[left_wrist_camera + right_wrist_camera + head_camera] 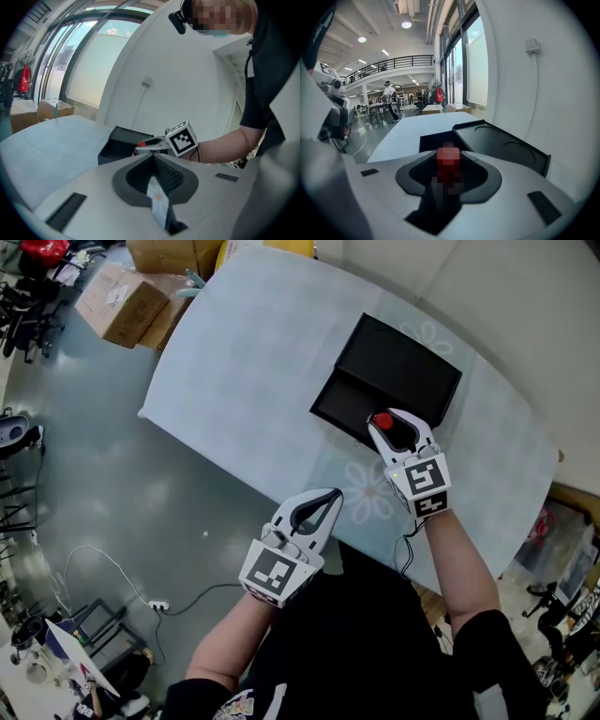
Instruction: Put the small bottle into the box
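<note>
- Head view looks steeply down on the table (244,362) and black box (398,367).
- Left gripper view sits low, facing across the table toward that box and the right gripper (139,147).
- Right gripper view looks closely into the same box, seemingly from just before it.

Between the pale grey jaws of the right gripper (394,426) shows a red cap, which seems to be the top of the small bottle (382,420). Just beyond those jaws the box (398,367) is matte black. The counter (253,362) is pale blue-white with faint white flower outlines. The left gripper (330,497) is likewise pale grey. Both bear black-and-white square markers.
</note>
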